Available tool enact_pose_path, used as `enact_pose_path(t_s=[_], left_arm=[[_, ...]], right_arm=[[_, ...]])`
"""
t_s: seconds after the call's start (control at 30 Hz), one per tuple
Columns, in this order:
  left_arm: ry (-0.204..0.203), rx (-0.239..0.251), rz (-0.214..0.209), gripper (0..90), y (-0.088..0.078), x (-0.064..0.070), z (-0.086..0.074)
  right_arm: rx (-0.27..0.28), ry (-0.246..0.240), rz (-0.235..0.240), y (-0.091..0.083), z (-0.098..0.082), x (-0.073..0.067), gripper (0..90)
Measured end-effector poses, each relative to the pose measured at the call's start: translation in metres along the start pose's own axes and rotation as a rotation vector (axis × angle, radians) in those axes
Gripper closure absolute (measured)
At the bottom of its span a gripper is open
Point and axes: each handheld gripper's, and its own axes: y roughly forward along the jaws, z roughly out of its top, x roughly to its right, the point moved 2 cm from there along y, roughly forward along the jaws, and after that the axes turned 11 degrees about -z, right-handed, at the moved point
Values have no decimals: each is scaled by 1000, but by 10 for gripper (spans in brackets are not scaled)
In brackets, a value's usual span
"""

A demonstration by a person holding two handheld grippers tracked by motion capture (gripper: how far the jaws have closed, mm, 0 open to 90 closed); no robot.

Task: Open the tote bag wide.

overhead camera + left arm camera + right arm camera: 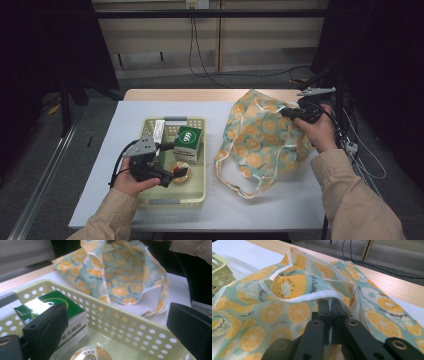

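1. The right gripper point(331, 305) is clamped on the white-trimmed rim of the mint fabric bag with orange-slice print point(260, 137), which lies just right of the pale yellow perforated plastic basket point(196, 197).
2. The left gripper point(115, 330) hovers over the basket with jaws wide, gripping nothing.
3. The left gripper view shows a round gold-lidded tin point(91, 354) between them.
4. A green-and-white box point(188, 141) stands inside the basket.

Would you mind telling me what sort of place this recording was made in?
Probably a lab recording station: a white-covered wooden table ringed by dark curtains, black cables trailing from a wall socket, and staged items like a perforated yellow plastic basket.
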Motion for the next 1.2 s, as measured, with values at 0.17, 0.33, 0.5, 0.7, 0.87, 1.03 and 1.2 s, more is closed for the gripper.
enact_pose_path(t_s=[0.17, 0.33, 0.5, 0.7, 0.87, 1.03, 1.2], left_arm=[[-4, -52, -12, 40, 8, -2, -4], [-10, -83, -18, 41, 12, -6, -8], [-17, -131, -35, 42, 16, -9, -12], [-33, -191, -47, 49, 25, -16, -18], [-44, -229, -32, 55, 29, -20, -22], [-15, -272, -7, 57, 31, -22, -25], [1, -264, -43, 71, 32, -18, -24]], right_arm=[[-4, 1, -1, 1, -4, 2, 900], [-6, 0, 4, 2, -6, 1, 900], [-2, 2, 6, 1, -5, 1, 900], [-1, 12, 10, 1, -5, 3, 900], [-1, 11, 14, 2, -5, 2, 900], [0, 14, 16, 1, -5, 5, 900], [0, 11, 17, 0, -6, 4, 900]])
